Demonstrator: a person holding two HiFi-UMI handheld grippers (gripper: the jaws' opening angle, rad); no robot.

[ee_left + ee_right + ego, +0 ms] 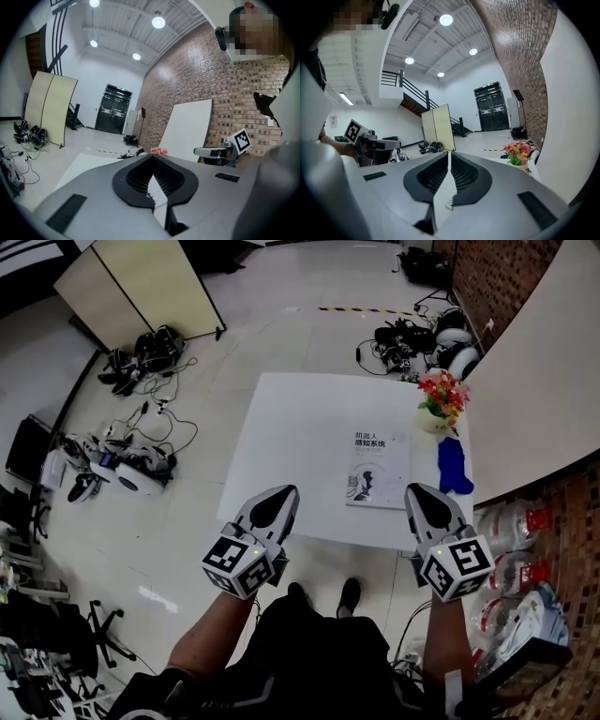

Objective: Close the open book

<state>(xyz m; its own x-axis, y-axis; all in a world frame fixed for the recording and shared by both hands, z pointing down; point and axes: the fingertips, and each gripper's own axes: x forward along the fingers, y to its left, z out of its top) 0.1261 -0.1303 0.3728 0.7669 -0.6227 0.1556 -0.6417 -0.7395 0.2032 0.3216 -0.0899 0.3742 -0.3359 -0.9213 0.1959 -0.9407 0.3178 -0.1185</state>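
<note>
Bright, even indoor light from round ceiling lamps [158, 21]; the glossy floor [178, 521] carries pale glare patches; the white table [291, 437] looks nearly washed out; all views bulge fisheye-style, corners vignetted black in both gripper views; the left gripper [152, 158], close to its lens, is soft and unsharp.

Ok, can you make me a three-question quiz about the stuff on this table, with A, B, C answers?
1. Where is the blue cloth?
A) on top of the book
B) right of the book
C) left of the book

2. What colour is the table?
A) white
B) green
C) black

3. How is the book lying?
A) open flat
B) standing upright
C) closed, cover up

Answers:
1 B, in the head view the cloth lies just past the book's right edge.
2 A, the whole tabletop is white.
3 C, its printed cover faces up and no pages show.
</note>
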